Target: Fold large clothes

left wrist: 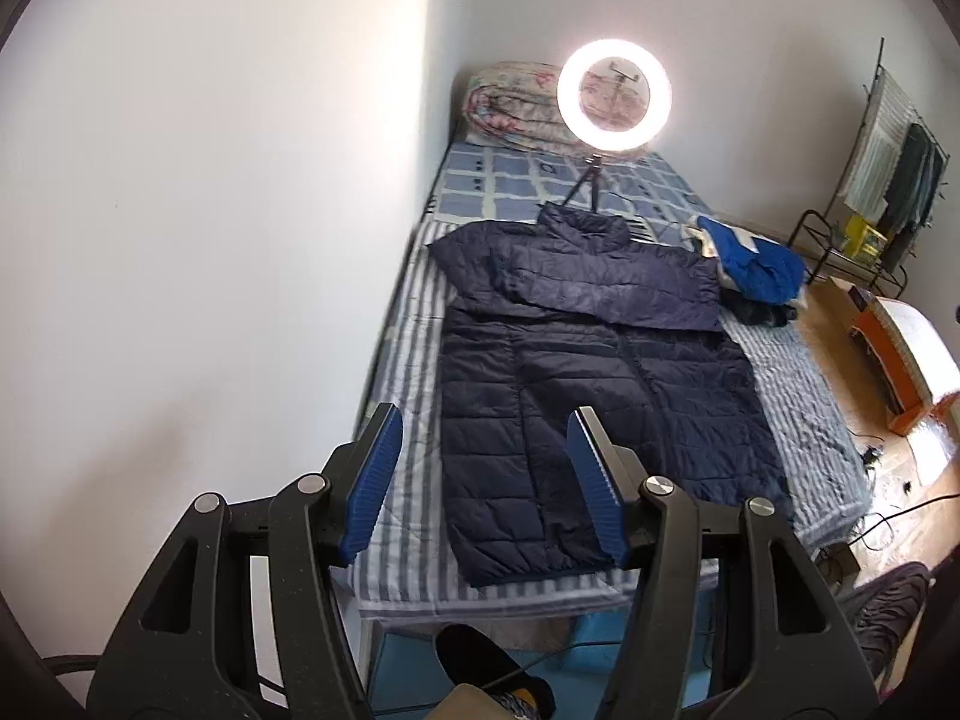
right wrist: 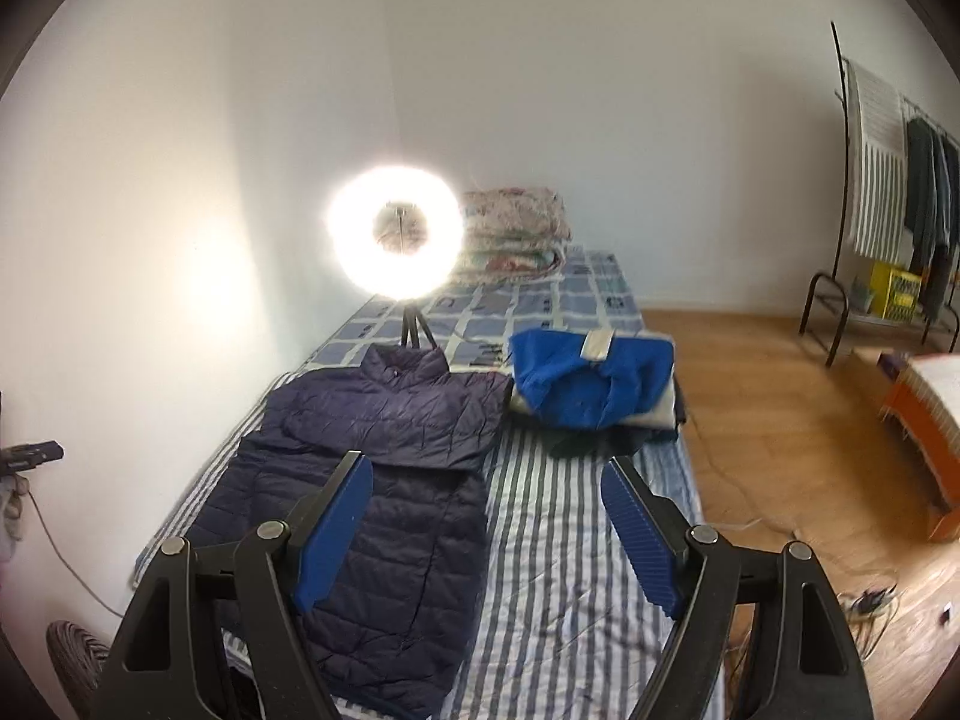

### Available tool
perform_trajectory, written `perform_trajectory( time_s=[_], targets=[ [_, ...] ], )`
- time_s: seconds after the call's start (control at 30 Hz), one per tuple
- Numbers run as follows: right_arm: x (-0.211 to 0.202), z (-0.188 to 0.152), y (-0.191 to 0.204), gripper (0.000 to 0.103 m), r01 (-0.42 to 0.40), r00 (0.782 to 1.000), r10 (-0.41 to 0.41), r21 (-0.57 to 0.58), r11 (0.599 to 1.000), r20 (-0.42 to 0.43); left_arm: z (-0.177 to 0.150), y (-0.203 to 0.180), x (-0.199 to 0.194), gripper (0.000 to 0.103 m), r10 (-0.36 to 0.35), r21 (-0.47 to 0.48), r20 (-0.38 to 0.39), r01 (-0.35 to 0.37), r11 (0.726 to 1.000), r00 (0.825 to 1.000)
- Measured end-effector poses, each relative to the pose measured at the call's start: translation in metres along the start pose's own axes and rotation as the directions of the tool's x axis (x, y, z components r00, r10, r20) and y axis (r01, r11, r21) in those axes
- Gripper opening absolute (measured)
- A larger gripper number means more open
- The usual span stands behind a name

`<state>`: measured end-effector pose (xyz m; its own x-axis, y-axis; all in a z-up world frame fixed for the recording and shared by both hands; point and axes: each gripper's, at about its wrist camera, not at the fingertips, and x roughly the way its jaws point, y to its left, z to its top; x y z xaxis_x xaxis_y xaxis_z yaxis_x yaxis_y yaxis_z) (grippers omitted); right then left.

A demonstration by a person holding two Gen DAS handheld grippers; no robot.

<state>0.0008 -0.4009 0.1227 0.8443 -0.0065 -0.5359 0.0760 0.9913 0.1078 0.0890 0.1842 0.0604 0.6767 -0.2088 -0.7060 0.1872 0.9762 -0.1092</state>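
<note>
Ahead of and below both my tools stretches the bed [left wrist: 408, 324], a long rectangle covered near me in a blue-and-white striped sheet and farther off in a blue checked one. Lying flat on the stripes is the navy jacket [left wrist: 600, 396], quilted in puffy horizontal channels with a slight sheen, its collar pointing away from me and both sleeves folded across the chest; its hem lies just beyond my left tool [left wrist: 486, 480], whose ribbed blue pads stand apart with nothing between them. My right tool [right wrist: 486, 528] gapes wider still, also empty, with the jacket under its left finger and bare striped sheet under its right. Beyond the right tool, beside the jacket's shoulder, sits a rumpled heap of bright blue cloth [right wrist: 591, 378] on darker garments. Farther back a rolled floral quilt [right wrist: 516, 228] rests against the wall. In front of it a glowing ring light [left wrist: 615, 97] stands on a thin tripod just past the collar.
</note>
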Motion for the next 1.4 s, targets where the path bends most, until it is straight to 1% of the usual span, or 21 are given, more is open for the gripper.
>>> perform_trajectory(
  time_s=[0.07, 0.13, 0.17, 0.3, 0.33, 0.4, 0.43, 0.47, 0.53, 0.6, 0.67, 0.73, 0.8, 0.87, 1.0, 1.07, 1.1, 1.17, 1.23, 1.33, 1.4],
  targets=[
    [0.000, 0.001, 0.006, 0.084, -0.004, 1.000, 0.004, -0.028, 1.000, -0.015, -0.001, -0.006, -0.001, 0.059, 0.027, 0.042, -0.004, -0.027, 0.999, 1.000],
    [0.007, -0.006, 0.013, 0.087, 0.006, 1.000, -0.008, -0.060, 0.998, -0.029, -0.006, -0.008, 0.009, 0.069, 0.038, 0.047, -0.018, -0.037, 0.998, 0.999],
    [0.016, -0.014, 0.015, 0.088, -0.002, 0.999, -0.001, -0.058, 0.998, -0.049, -0.010, -0.005, 0.022, 0.071, 0.022, 0.023, -0.044, -0.021, 1.000, 0.999],
    [0.066, -0.055, 0.015, 0.088, -0.046, 0.986, 0.045, 0.000, 0.999, -0.159, -0.034, 0.006, 0.074, 0.071, -0.022, -0.056, -0.145, 0.014, 0.998, 0.989],
    [0.081, -0.068, 0.015, 0.088, -0.038, 0.981, 0.039, 0.007, 0.999, -0.188, -0.040, 0.008, 0.087, 0.071, -0.025, -0.069, -0.168, 0.014, 0.997, 0.986],
    [0.104, -0.091, 0.013, 0.088, -0.011, 0.975, 0.014, 0.014, 1.000, -0.222, -0.052, 0.012, 0.116, 0.071, -0.059, -0.106, -0.221, 0.036, 0.994, 0.974],
    [0.116, -0.102, 0.010, 0.088, -0.008, 0.970, 0.015, 0.029, 1.000, -0.244, -0.057, 0.013, 0.128, 0.071, -0.050, -0.114, -0.240, 0.023, 0.993, 0.970],
    [0.129, -0.113, 0.006, 0.088, -0.009, 0.962, 0.022, 0.050, 0.999, -0.273, -0.062, 0.015, 0.142, 0.071, -0.036, -0.122, -0.256, 0.004, 0.992, 0.966],
    [0.150, -0.132, -0.001, 0.088, -0.009, 0.947, 0.036, 0.085, 0.996, -0.320, -0.072, 0.015, 0.164, 0.071, -0.038, -0.127, -0.292, 0.001, 0.992, 0.956],
    [0.165, -0.151, -0.004, 0.088, -0.006, 0.931, 0.041, 0.096, 0.995, -0.363, -0.082, 0.020, 0.190, 0.071, -0.048, -0.163, -0.331, -0.007, 0.987, 0.942],
    [0.182, -0.169, -0.009, 0.088, -0.003, 0.913, 0.046, 0.105, 0.994, -0.406, -0.093, 0.027, 0.216, 0.071, -0.068, -0.207, -0.374, -0.011, 0.978, 0.925],
    [0.191, -0.183, -0.010, 0.087, -0.017, 0.897, 0.073, 0.129, 0.991, -0.437, -0.102, 0.032, 0.236, 0.071, -0.084, -0.230, -0.407, -0.013, 0.973, 0.910],
    [0.204, -0.197, -0.010, 0.087, -0.033, 0.878, 0.099, 0.147, 0.989, -0.468, -0.108, 0.036, 0.253, 0.071, -0.074, -0.239, -0.429, -0.034, 0.970, 0.900],
    [0.217, -0.210, -0.008, 0.087, -0.054, 0.852, 0.127, 0.155, 0.986, -0.509, -0.113, 0.042, 0.268, 0.071, -0.054, -0.242, -0.449, -0.063, 0.968, 0.892],
    [0.236, -0.230, -0.001, 0.087, -0.102, 0.812, 0.191, 0.188, 0.977, -0.551, -0.121, 0.059, 0.284, 0.071, -0.087, -0.311, -0.452, -0.065, 0.948, 0.888],
    [0.244, -0.239, 0.002, 0.087, -0.121, 0.791, 0.219, 0.204, 0.971, -0.571, -0.126, 0.065, 0.289, 0.071, -0.120, -0.347, -0.455, -0.051, 0.937, 0.883],
    [0.247, -0.242, 0.004, 0.087, -0.127, 0.783, 0.224, 0.203, 0.971, -0.580, -0.128, 0.068, 0.292, 0.071, -0.139, -0.361, -0.458, -0.041, 0.932, 0.878],
    [0.253, -0.250, 0.007, 0.086, -0.123, 0.765, 0.210, 0.182, 0.976, -0.610, -0.132, 0.068, 0.295, 0.071, -0.149, -0.368, -0.466, -0.038, 0.929, 0.872],
    [0.260, -0.257, 0.008, 0.085, -0.111, 0.750, 0.197, 0.173, 0.979, -0.631, -0.136, 0.067, 0.299, 0.071, -0.163, -0.372, -0.473, -0.028, 0.928, 0.866],
    [0.269, -0.266, 0.006, 0.083, -0.100, 0.730, 0.211, 0.205, 0.974, -0.650, -0.139, 0.065, 0.303, 0.071, -0.186, -0.379, -0.479, -0.011, 0.925, 0.858],
    [0.273, -0.267, 0.006, 0.083, -0.099, 0.729, 0.213, 0.208, 0.973, -0.651, -0.137, 0.063, 0.307, 0.071, -0.185, -0.379, -0.479, -0.012, 0.925, 0.858]
  ],
)
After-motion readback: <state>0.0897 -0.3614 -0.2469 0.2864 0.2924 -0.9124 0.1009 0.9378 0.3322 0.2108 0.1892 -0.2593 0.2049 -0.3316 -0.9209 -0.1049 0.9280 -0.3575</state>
